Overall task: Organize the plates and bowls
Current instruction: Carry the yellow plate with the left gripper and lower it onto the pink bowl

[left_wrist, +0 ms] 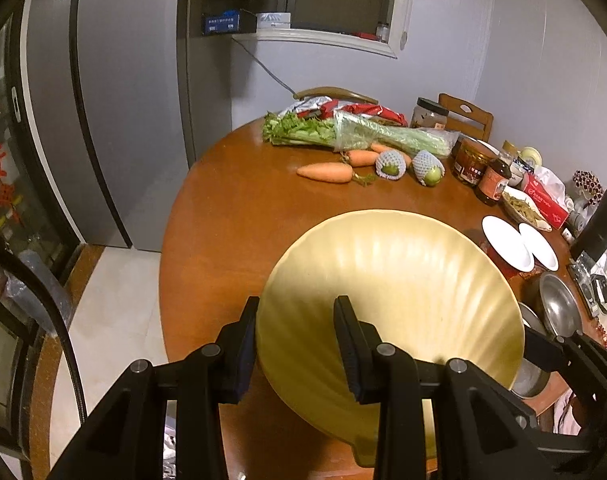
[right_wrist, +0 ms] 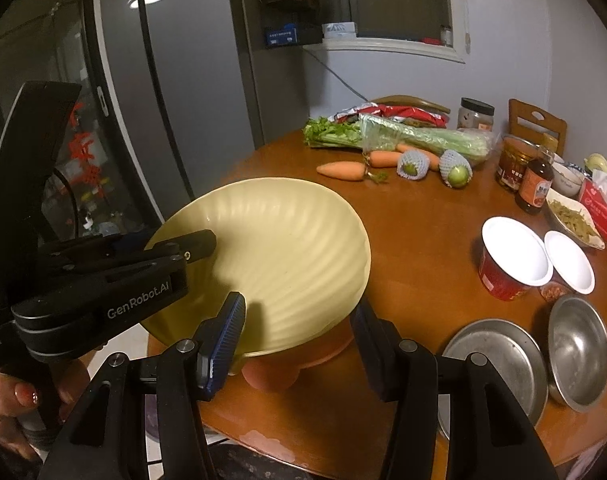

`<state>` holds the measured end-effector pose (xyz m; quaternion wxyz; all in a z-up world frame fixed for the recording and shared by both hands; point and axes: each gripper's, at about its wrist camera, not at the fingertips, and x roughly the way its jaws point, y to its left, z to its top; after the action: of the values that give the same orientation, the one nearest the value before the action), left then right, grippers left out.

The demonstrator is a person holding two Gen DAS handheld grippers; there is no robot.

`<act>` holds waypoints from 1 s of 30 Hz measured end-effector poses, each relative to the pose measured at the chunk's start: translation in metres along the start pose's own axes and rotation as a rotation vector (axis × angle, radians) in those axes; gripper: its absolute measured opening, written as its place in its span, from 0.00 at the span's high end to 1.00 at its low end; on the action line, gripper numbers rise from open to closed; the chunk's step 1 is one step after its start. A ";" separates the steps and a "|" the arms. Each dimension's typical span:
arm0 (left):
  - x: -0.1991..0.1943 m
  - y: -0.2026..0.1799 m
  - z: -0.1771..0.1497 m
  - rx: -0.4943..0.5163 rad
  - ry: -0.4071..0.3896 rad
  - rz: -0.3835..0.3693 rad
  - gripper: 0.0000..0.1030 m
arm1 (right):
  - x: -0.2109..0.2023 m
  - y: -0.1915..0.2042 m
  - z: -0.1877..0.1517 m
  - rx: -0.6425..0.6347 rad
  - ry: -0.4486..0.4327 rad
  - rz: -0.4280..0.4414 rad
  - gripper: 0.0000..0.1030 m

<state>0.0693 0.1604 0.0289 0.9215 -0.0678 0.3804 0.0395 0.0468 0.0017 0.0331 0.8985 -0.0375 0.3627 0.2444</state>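
A big pale yellow ribbed bowl (left_wrist: 391,280) (right_wrist: 287,240) hangs tilted above the round wooden table (left_wrist: 231,216) (right_wrist: 415,232), its hollow facing the right wrist view. My left gripper (left_wrist: 297,304) (right_wrist: 175,242) is shut on its left rim, one finger inside and one outside. My right gripper (right_wrist: 299,304) straddles the near rim, with its left finger over the hollow and its right finger outside, and is shut on the wall. In the left wrist view only one of its fingers (left_wrist: 539,346) shows, at the bowl's right edge.
A steel plate (right_wrist: 491,356) and a steel bowl (right_wrist: 579,352) lie at the table's near right. Behind them stand two red cups (right_wrist: 511,256). Carrots (right_wrist: 341,170), celery, netted fruit, jars and a sauce bottle (right_wrist: 537,184) fill the far side. A fridge (right_wrist: 143,100) stands left.
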 end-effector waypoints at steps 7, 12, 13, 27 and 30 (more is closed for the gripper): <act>0.011 -0.002 -0.006 0.026 0.016 0.023 0.65 | 0.008 -0.009 -0.008 0.039 0.031 0.018 0.45; 0.026 0.002 -0.009 0.010 0.047 0.028 0.65 | 0.025 -0.006 -0.014 0.026 0.069 0.015 0.45; 0.029 0.002 -0.010 0.010 0.053 0.026 0.65 | 0.027 -0.006 -0.015 0.024 0.075 0.011 0.45; 0.063 0.007 -0.011 0.024 0.087 0.023 0.65 | 0.060 -0.010 -0.022 0.037 0.121 -0.006 0.45; 0.065 0.007 -0.010 0.032 0.077 0.028 0.65 | 0.065 -0.009 -0.023 0.020 0.119 -0.022 0.45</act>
<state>0.1075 0.1668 -0.0245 0.9064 -0.0491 0.4173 0.0438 0.0764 0.0152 -0.0282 0.8783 -0.0469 0.4174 0.2283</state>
